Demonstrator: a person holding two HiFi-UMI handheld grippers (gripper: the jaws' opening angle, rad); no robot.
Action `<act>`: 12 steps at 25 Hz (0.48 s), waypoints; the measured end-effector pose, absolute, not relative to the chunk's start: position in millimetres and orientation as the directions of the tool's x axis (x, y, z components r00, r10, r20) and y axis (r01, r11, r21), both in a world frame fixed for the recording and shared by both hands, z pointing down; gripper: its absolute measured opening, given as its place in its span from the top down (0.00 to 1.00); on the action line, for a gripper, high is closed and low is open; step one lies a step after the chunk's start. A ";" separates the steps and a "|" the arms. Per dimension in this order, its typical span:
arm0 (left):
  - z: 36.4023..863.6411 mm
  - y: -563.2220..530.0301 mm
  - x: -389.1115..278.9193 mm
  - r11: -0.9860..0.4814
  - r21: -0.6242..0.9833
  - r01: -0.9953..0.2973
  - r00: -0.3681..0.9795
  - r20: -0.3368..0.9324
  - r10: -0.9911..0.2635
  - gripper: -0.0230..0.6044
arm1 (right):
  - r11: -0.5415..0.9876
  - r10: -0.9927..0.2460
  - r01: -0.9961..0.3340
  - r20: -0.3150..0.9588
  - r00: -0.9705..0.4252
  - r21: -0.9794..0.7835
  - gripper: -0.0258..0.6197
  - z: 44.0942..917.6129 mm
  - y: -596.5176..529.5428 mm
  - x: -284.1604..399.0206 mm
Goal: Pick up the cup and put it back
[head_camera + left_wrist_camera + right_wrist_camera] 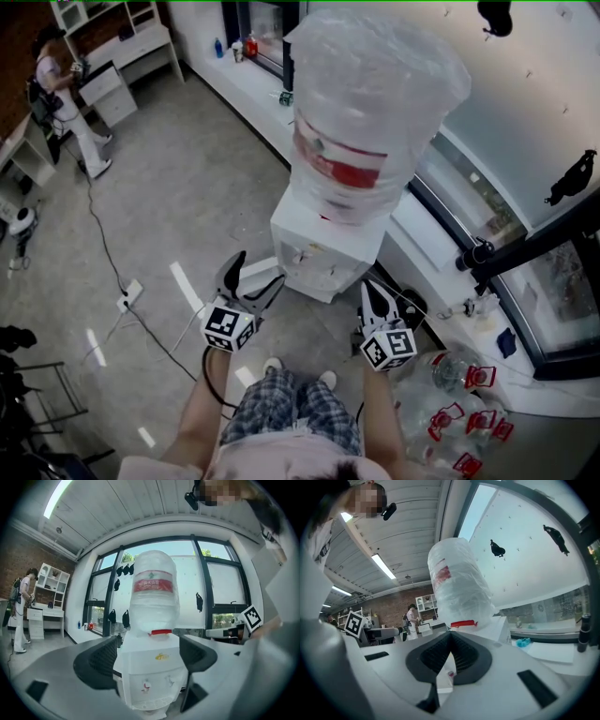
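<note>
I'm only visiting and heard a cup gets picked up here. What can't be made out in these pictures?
Cup: shows in no view; the far side of the water dispenser is hidden by its own body and bottle.
Taps: small and blurry in the left gripper view; in the right gripper view the right gripper has its jaws shut, leaving only a sliver.
Bottle label: print too blurred to read.
Distant person: too small for detail.

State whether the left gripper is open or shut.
Open. The left gripper's pads stand wide apart in its own view, and the water dispenser beyond shows through the gap, ungripped.
</note>
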State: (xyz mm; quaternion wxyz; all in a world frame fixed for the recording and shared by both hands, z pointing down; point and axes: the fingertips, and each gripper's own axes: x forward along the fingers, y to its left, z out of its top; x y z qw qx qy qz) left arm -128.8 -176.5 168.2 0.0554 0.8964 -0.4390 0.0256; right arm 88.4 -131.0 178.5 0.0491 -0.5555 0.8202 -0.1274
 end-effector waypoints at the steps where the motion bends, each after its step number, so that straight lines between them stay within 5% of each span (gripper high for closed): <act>1: 175.9 -175.9 -126.5 -0.611 0.063 -0.789 0.614 0.098 -0.783 0.32 | 0.356 -0.922 -0.896 0.058 -0.384 -0.265 0.93 185.6 -130.5 88.8; 12: 355.4 -178.8 -103.0 -0.646 0.056 -0.761 0.646 0.147 -0.749 0.32 | 0.381 -0.900 -0.888 0.117 -0.420 -0.259 0.93 367.7 -131.2 88.5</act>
